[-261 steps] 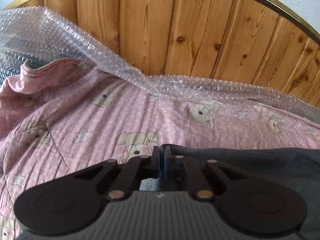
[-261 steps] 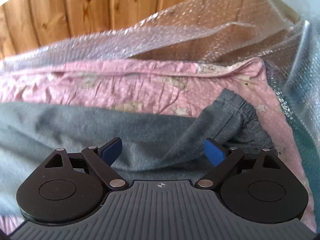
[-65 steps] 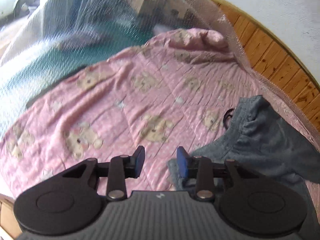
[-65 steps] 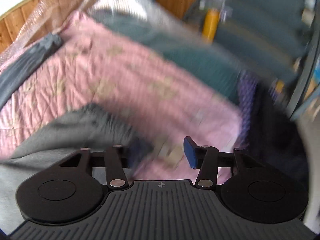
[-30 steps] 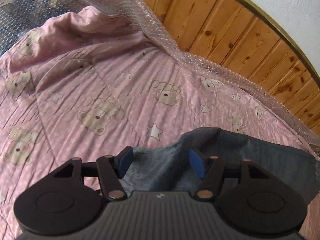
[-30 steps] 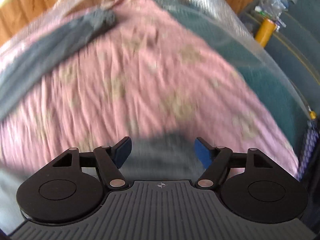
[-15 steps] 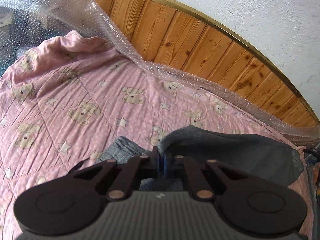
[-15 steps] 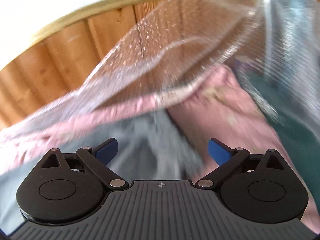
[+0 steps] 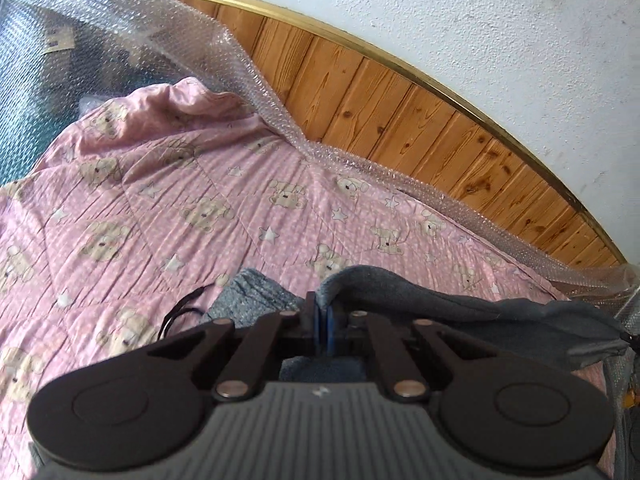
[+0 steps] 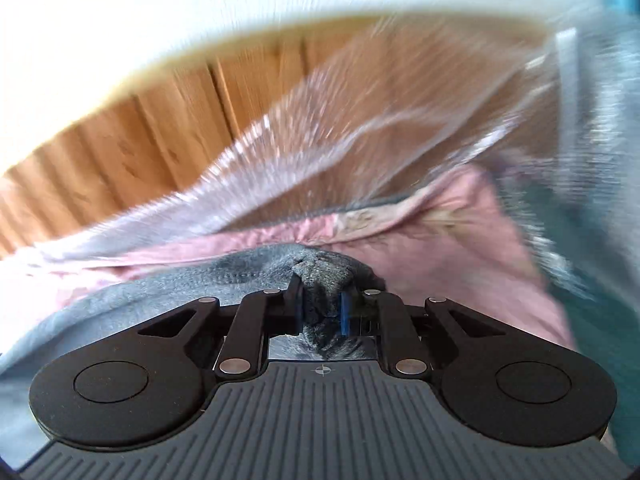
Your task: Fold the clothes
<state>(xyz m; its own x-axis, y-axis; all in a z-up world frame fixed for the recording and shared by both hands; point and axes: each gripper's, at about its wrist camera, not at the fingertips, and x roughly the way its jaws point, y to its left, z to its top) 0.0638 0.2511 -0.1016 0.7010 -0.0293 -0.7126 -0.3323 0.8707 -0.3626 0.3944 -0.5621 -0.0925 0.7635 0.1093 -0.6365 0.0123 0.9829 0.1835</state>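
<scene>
We log both tools engaged on the same grey garment (image 9: 460, 304), which lies on the pink bear-print quilt (image 9: 168, 208) spread over the bed.

Left hand-held gripper (image 9: 322, 322) — clenched on the garment's edge, blue pads pressed nearly together with a thin fold of grey cloth between them. From that pinch the fabric rises in a raised ridge and runs off to the right, sagging toward the quilt's right side. Just left of the pinch a ribbed grey part of the garment (image 9: 252, 292) rests flat on the quilt, and a thin black cord (image 9: 180, 314) curls on the quilt beside it.

Right hand-held gripper (image 10: 320, 306) — also clamped on the garment (image 10: 240, 272), here with a thicker bunch of grey knit wedged between the pads and poking up past the fingertips. The right wrist view is heavily blurred; beyond the quilt (image 10: 440, 236) we make out little detail.

Behind the quilt: bubble wrap (image 9: 168, 28) draped along its far edge, against the wood-panelled wall (image 9: 400, 112) topped by a brass-coloured strip, with white plaster above. A teal cover (image 10: 600, 320) shows at the quilt's right edge in the right wrist view.
</scene>
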